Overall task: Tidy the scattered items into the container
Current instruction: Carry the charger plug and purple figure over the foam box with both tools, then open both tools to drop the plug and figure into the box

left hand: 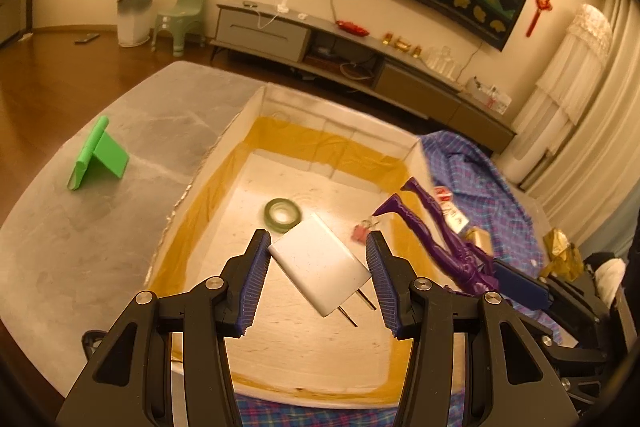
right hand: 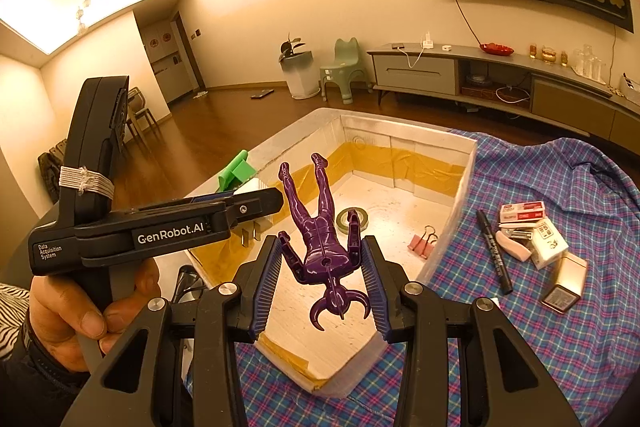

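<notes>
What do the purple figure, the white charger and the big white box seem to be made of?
Purple figure: most likely hard moulded plastic, glossy, with sharp light reflections on the torso.
White charger: smooth plastic shell with a satin sheen, plus two metal prongs.
Big white box: probably foam board, matte, with thick walls and a rough, chipped rim; yellowish tape lines the inner seams.

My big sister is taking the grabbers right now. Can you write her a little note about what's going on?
Left gripper: holds the white plug-in charger block over the white foam box.
Right gripper: holds the purple plastic figurine over the same box.
Done: the green tape roll and pink binder clip lie inside.
Left: drop both; then the black marker pen, staple boxes and white stapler on the plaid cloth, and the green stand.
</notes>
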`<state>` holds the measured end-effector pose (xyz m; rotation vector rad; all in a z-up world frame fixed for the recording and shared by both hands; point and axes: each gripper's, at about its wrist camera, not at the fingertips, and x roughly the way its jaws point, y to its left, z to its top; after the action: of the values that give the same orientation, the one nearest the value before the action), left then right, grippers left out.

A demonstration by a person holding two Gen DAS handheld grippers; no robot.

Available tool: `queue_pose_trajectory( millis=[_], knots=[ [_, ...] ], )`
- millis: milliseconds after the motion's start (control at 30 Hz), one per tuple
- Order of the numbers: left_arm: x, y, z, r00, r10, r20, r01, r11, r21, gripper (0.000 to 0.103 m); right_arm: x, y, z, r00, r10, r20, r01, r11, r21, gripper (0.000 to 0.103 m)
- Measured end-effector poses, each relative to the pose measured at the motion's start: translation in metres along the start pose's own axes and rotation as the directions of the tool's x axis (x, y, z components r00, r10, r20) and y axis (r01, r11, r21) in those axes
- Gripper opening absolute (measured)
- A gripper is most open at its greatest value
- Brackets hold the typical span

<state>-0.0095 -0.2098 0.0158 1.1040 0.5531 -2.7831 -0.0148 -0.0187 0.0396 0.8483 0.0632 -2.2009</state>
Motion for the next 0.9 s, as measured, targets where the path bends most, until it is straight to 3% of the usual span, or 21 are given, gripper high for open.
queue_pose_trajectory(
  millis=[367,900],
  knots=[
    [0.025,0.023,-0.008,0.995,0.085,-0.059,-0.083,0.995,0.047,0.052,0.033,0.004,-0.006,0.997,-0.031,-0.070,0.030,0.999,-0.024,0.042],
    [0.058,0.023,0.000,0.979,0.145,-0.140,-0.119,0.977,0.178,0.052,0.077,-0.004,-0.005,0.978,-0.124,-0.166,0.112,0.991,-0.077,0.043]
  ],
)
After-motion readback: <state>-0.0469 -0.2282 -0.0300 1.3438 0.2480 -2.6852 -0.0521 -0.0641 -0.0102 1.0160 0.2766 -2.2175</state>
